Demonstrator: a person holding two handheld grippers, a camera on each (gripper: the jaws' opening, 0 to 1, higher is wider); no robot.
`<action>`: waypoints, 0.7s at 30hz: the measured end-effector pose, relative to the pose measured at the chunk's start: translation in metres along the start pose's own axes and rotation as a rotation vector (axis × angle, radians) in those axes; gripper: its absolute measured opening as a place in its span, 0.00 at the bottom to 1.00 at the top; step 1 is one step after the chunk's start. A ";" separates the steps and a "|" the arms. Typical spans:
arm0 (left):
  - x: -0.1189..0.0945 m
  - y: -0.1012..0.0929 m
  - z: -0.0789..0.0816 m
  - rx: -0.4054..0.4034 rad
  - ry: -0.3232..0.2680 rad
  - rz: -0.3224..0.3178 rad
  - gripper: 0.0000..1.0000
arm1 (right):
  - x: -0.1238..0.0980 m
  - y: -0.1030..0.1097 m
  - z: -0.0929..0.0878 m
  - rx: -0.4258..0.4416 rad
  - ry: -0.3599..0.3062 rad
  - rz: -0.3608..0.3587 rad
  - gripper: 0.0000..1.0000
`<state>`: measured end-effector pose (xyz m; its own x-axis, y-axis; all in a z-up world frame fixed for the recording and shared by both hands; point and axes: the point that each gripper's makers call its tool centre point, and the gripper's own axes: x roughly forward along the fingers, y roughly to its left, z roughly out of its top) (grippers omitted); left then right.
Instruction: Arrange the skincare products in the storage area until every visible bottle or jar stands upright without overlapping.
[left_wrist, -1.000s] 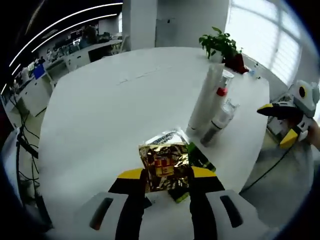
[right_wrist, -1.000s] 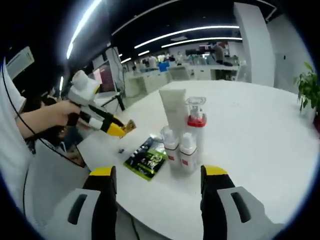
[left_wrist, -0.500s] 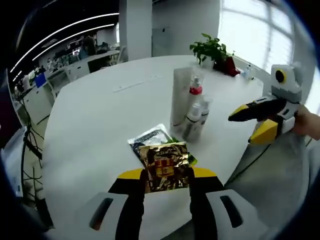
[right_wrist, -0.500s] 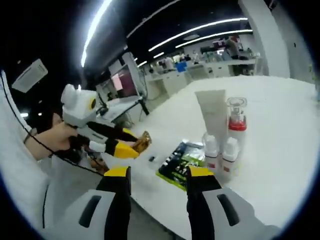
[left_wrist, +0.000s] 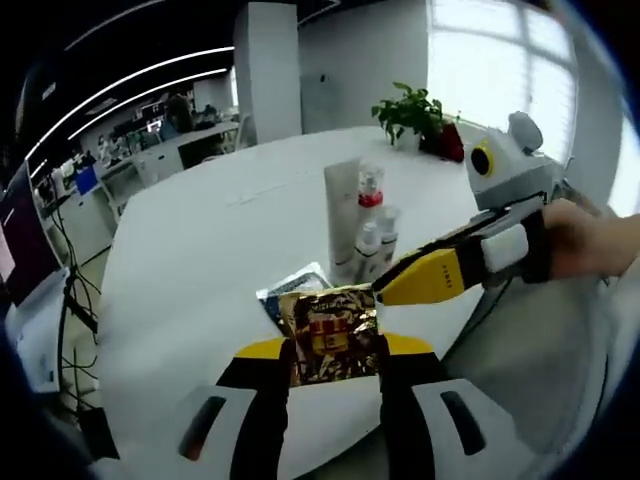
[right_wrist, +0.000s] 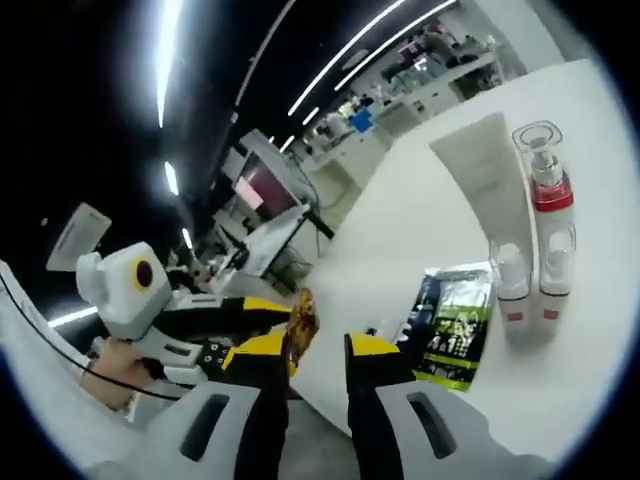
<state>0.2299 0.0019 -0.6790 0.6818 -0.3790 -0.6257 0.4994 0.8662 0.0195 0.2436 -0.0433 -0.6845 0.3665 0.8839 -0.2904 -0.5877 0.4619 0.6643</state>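
The skincare items stand together on the white table (left_wrist: 200, 250), near its edge on the person's side: a white tube (left_wrist: 341, 215), a clear pump bottle (left_wrist: 369, 190) with a red band, and two small bottles (left_wrist: 373, 250) in front of them, all upright and close to each other. A green sachet (right_wrist: 450, 325) lies flat on the table just beside the small bottles.

The left gripper (left_wrist: 333, 352) pinches a gold sachet (left_wrist: 330, 333) between its jaws, above the table edge. The right gripper (right_wrist: 318, 350) has its jaws a little apart with nothing between them; its tips are just beside the gold sachet. A hand (left_wrist: 580, 235) holds it.
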 end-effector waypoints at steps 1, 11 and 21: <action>-0.001 -0.002 0.001 0.001 -0.001 -0.001 0.36 | 0.000 0.000 0.000 0.001 -0.001 0.002 0.18; -0.003 -0.009 0.002 0.016 -0.012 -0.010 0.36 | 0.007 0.005 0.005 0.035 -0.010 0.018 0.03; 0.000 -0.008 -0.004 -0.060 -0.001 -0.069 0.37 | 0.007 0.007 0.003 0.068 -0.009 0.028 0.01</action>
<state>0.2240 -0.0037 -0.6827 0.6474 -0.4391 -0.6229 0.5124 0.8558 -0.0707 0.2445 -0.0339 -0.6793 0.3572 0.8957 -0.2647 -0.5475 0.4304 0.7176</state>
